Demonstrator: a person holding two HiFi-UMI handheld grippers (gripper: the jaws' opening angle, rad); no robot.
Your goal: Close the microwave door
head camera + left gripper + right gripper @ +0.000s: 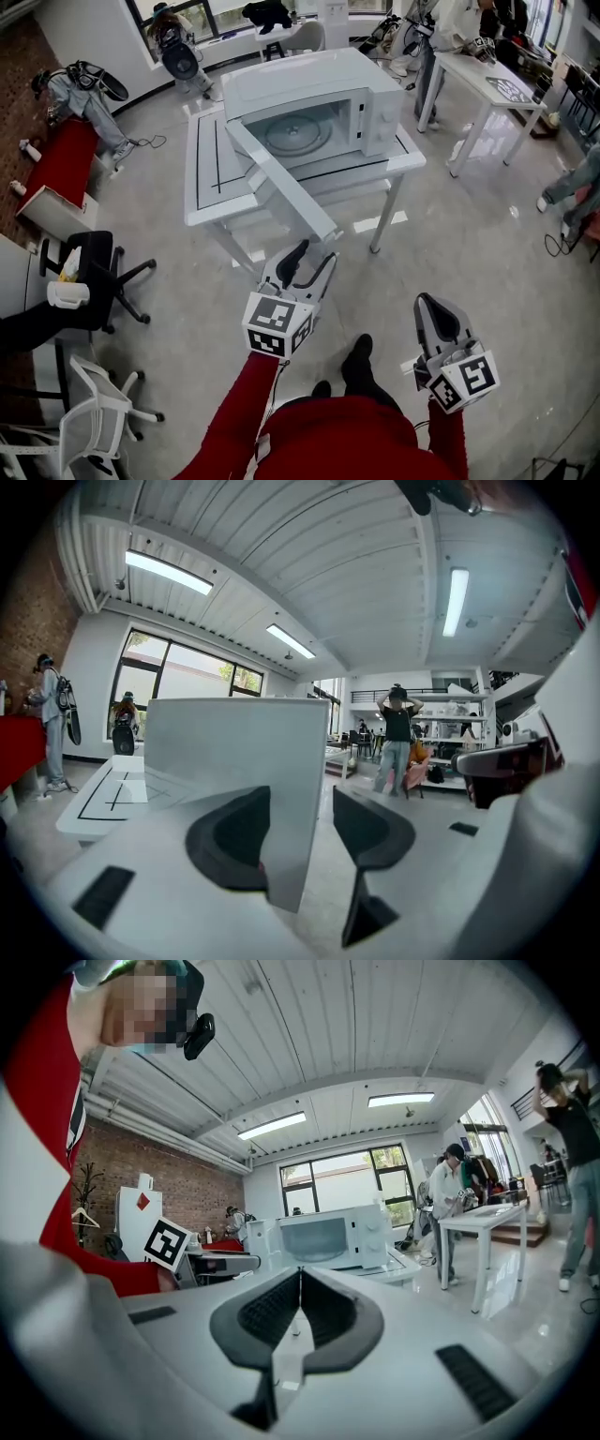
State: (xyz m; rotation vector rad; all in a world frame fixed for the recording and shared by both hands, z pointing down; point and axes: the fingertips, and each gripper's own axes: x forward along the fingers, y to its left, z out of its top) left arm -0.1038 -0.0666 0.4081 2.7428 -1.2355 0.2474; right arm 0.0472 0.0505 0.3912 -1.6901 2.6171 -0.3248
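A white microwave (309, 94) stands on a white table (202, 178), also seen in the right gripper view as the microwave (328, 1237). Its door (281, 183) hangs wide open, swung out towards me. My left gripper (307, 261) is open at the door's free end. In the left gripper view the door (234, 761) stands edge-on in front of the left jaw, its edge in the gap of my left gripper (300, 832), and the pads do not press on it. My right gripper (433, 309) hangs lower right, away from the door, shut and empty; the right gripper (300, 1302) has its pads together.
A black office chair (94, 272) and a white chair (98, 408) stand at my left. A second white table (487, 84) is at the back right, a red bench (61, 169) at the far left. A person (397, 733) stands beyond.
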